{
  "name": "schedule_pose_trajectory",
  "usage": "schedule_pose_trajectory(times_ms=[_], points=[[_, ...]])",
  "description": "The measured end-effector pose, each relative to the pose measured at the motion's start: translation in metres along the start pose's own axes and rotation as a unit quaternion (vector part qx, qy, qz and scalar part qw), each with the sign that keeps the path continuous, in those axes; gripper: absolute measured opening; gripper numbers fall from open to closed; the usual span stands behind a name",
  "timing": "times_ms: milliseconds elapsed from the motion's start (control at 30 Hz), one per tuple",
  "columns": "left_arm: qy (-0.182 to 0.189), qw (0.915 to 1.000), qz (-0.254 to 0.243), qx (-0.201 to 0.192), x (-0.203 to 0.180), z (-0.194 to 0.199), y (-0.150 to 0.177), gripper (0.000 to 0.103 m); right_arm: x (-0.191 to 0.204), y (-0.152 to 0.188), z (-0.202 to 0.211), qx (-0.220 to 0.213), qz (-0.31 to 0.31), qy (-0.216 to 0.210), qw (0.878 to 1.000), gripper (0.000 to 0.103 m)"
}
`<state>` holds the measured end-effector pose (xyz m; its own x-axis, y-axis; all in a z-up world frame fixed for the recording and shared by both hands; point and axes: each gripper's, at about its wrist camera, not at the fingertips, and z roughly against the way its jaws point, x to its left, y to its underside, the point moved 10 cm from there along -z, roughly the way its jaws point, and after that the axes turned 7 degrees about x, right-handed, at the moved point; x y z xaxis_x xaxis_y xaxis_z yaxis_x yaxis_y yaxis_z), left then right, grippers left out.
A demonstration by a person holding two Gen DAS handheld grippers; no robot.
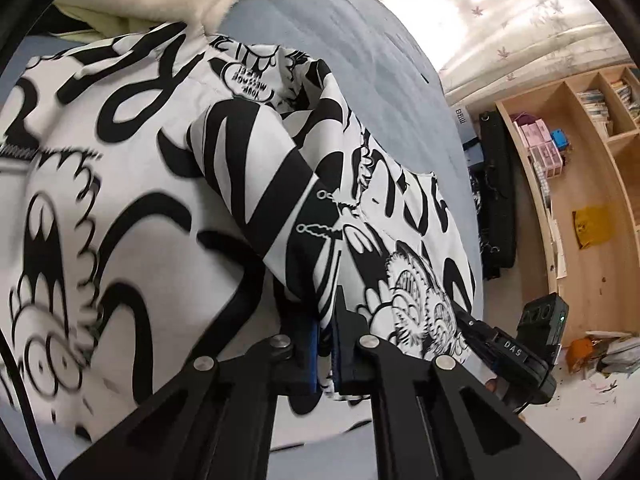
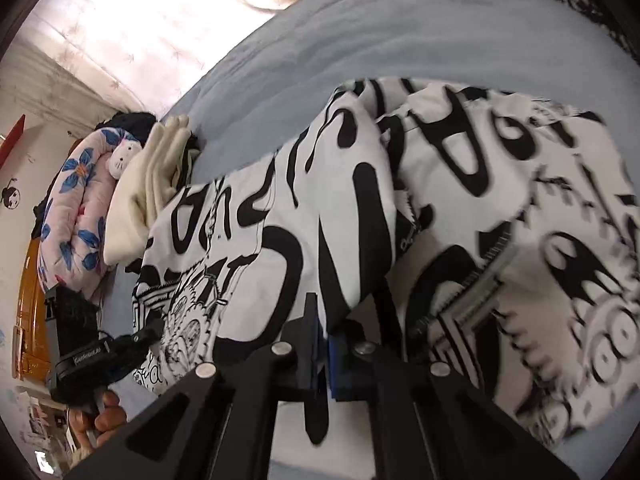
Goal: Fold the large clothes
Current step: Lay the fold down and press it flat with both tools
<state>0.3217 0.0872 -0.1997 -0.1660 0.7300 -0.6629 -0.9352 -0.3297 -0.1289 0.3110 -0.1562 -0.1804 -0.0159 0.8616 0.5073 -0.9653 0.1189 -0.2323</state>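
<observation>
The left gripper (image 1: 326, 344) is clamped on an edge of the black-and-white printed garment (image 1: 160, 200), and the right gripper (image 2: 324, 356) pinches another edge of it, both lifting a flap off the pale blue bed (image 1: 360, 60) — the rest lies spread there. This looks like a fold mid-carry. Next, I judge, the flap needs laying over evenly — edges aligned — before release.

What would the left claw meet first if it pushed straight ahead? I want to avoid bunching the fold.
The left claw is already shut on the black-and-white printed garment, so more of that cloth comes first: the raised fold just ahead. Depth beyond it is unclear.
</observation>
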Motion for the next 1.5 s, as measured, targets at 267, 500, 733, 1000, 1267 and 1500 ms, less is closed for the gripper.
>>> schedule_pose_trajectory(times_ms=[267, 500, 733, 1000, 1267, 1500], points=[[-0.013, 0.9983, 0.047, 0.032, 0.035, -0.025, 0.023, 0.001, -0.022, 0.021, -0.028, 0.048, -0.022, 0.021, 0.998, 0.003], [-0.026, 0.9991, 0.014, 0.030, 0.035, -0.027, 0.035, 0.002, -0.021, 0.026, -0.026, 0.037, -0.005, 0.030, 0.999, 0.003], [-0.128, 0.9884, -0.081, 0.004, 0.018, 0.006, 0.033, 0.027, -0.016, 0.031, 0.007, 0.024, 0.042, 0.139, 0.989, 0.032], [-0.184, 0.9516, -0.219, -0.112, -0.060, 0.054, -0.007, 0.033, 0.039, -0.005, 0.051, -0.081, 0.127, 0.160, 0.976, 0.038], [-0.151, 0.9654, -0.182, -0.109, -0.070, -0.007, -0.066, 0.033, 0.088, -0.054, -0.023, -0.090, 0.183, 0.144, 0.968, 0.040], [-0.141, 0.9802, -0.127, -0.056, 0.009, -0.047, -0.060, 0.026, 0.007, -0.035, -0.036, -0.071, 0.181, 0.196, 0.961, 0.040]])
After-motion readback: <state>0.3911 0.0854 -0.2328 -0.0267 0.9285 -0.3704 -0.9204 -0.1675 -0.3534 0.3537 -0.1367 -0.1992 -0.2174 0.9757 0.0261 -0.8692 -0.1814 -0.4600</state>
